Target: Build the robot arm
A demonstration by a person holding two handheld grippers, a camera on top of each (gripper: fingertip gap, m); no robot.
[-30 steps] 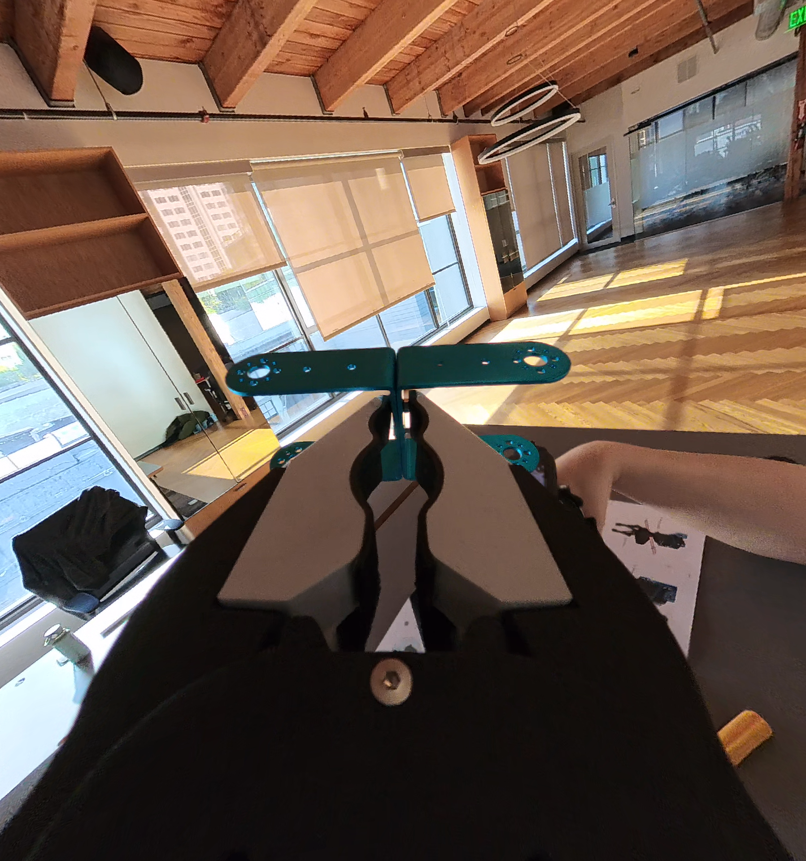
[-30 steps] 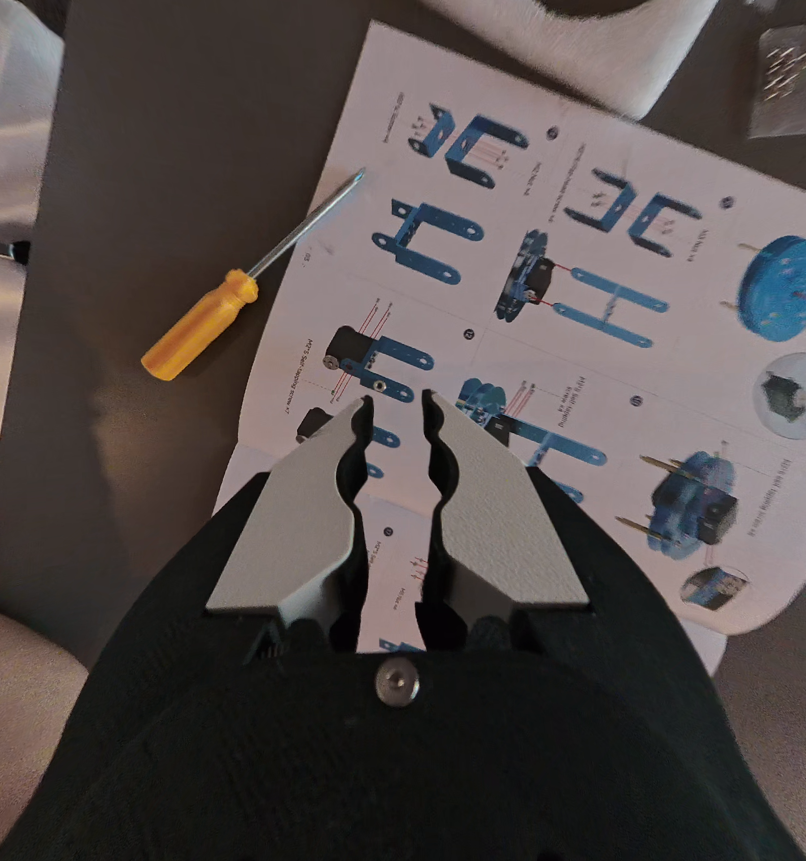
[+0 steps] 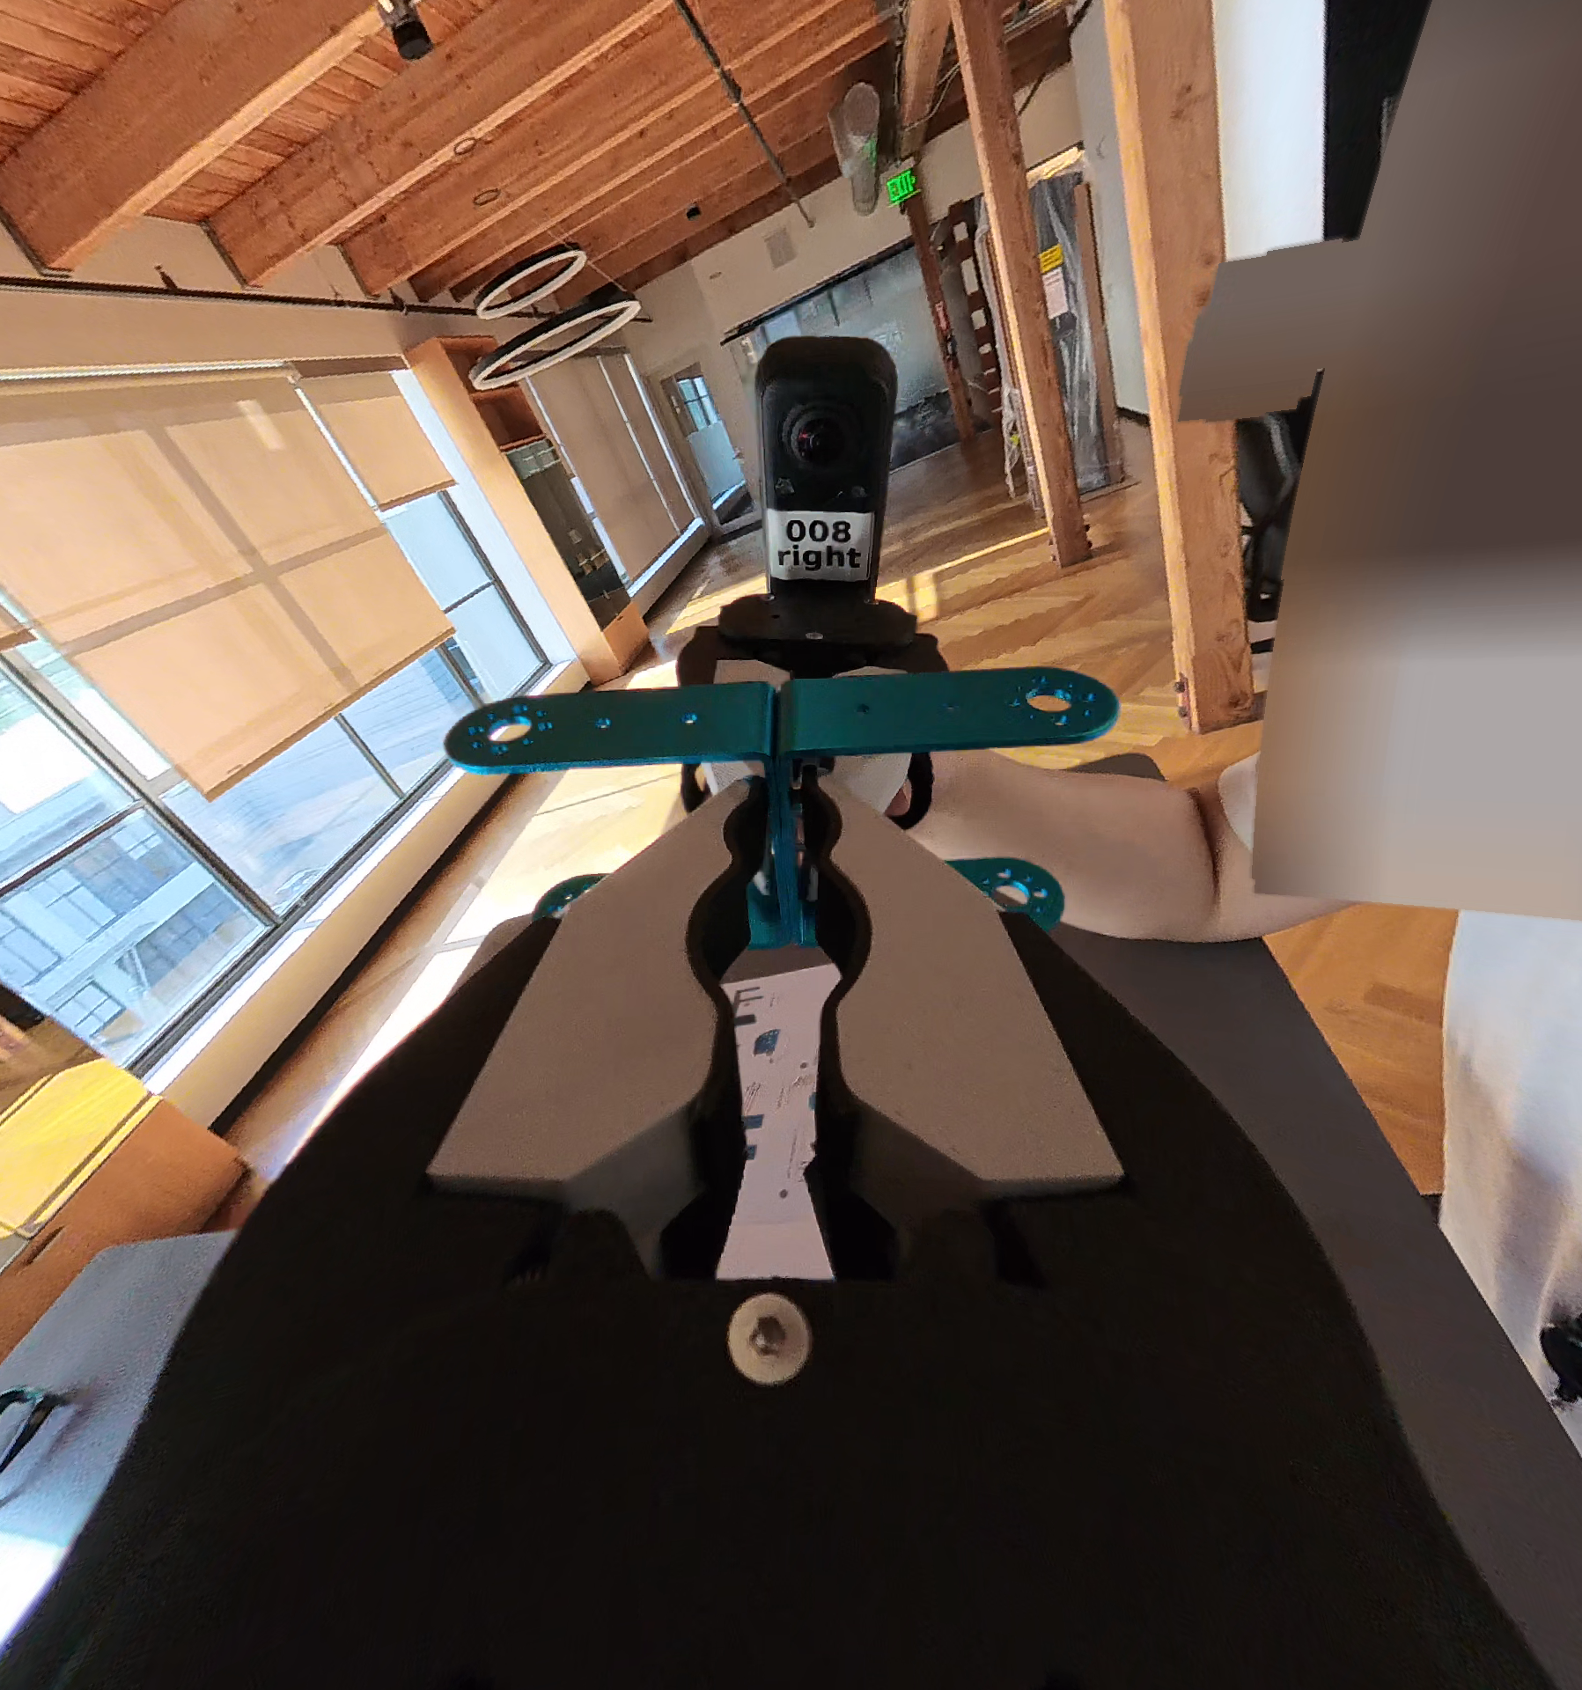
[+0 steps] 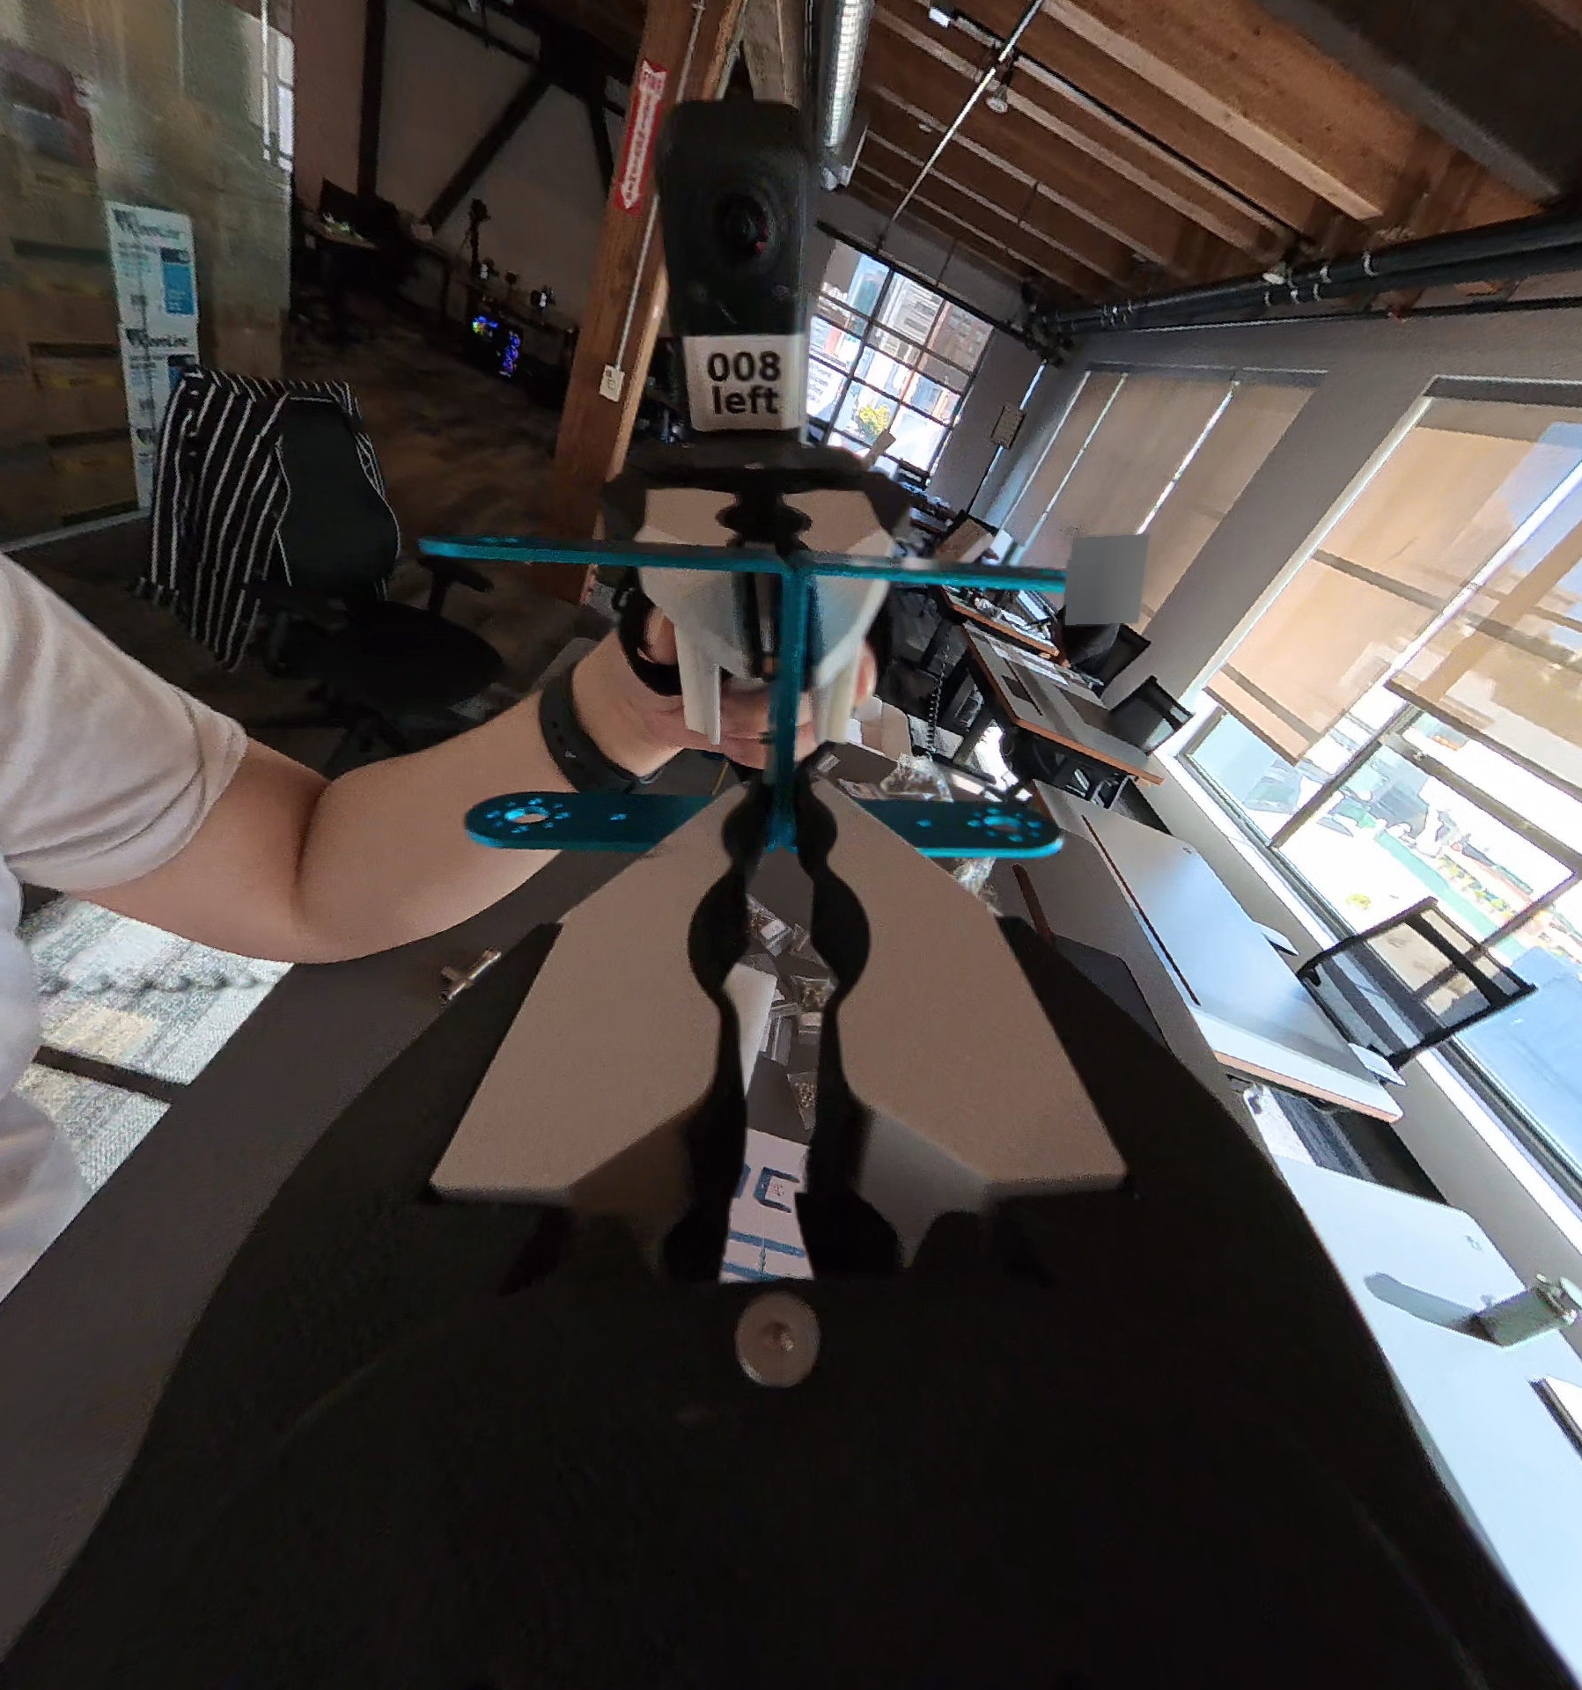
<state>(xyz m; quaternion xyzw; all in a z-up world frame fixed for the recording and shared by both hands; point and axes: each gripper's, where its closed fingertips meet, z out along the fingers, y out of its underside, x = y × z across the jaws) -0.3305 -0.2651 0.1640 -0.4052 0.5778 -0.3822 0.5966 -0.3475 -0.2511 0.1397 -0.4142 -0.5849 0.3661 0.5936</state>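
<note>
Two teal metal U-brackets (image 3: pixel 906 722) sit back to back in the air above the dark table. My left gripper (image 3: pixel 782 805) is shut on their joined middle plates, and the perforated arms stick out to both sides. My right gripper (image 4: pixel 780 818) faces the left one and is shut on the same brackets (image 4: pixel 586 818) from the opposite end. The right gripper also shows in the left wrist view (image 3: pixel 773 681) just behind the top arms. The left gripper shows in the right wrist view (image 4: pixel 773 640), held by a hand.
A printed instruction sheet (image 3: pixel 773 1143) lies on the dark table (image 3: pixel 1317 1189) under the grippers. Small bags of screws (image 4: pixel 796 997) and a small metal tool (image 4: pixel 467 969) lie farther along it. A person's forearm (image 4: pixel 357 850) reaches in from the left. White desks (image 4: pixel 1272 1006) stand by the windows. My two grippers' fingertips are within a few centimetres of each other.
My right gripper was open, pointing down at the sheet near a yellow screwdriver; it has risen, turned to face the left gripper and closed on the brackets. The left gripper kept its hold.
</note>
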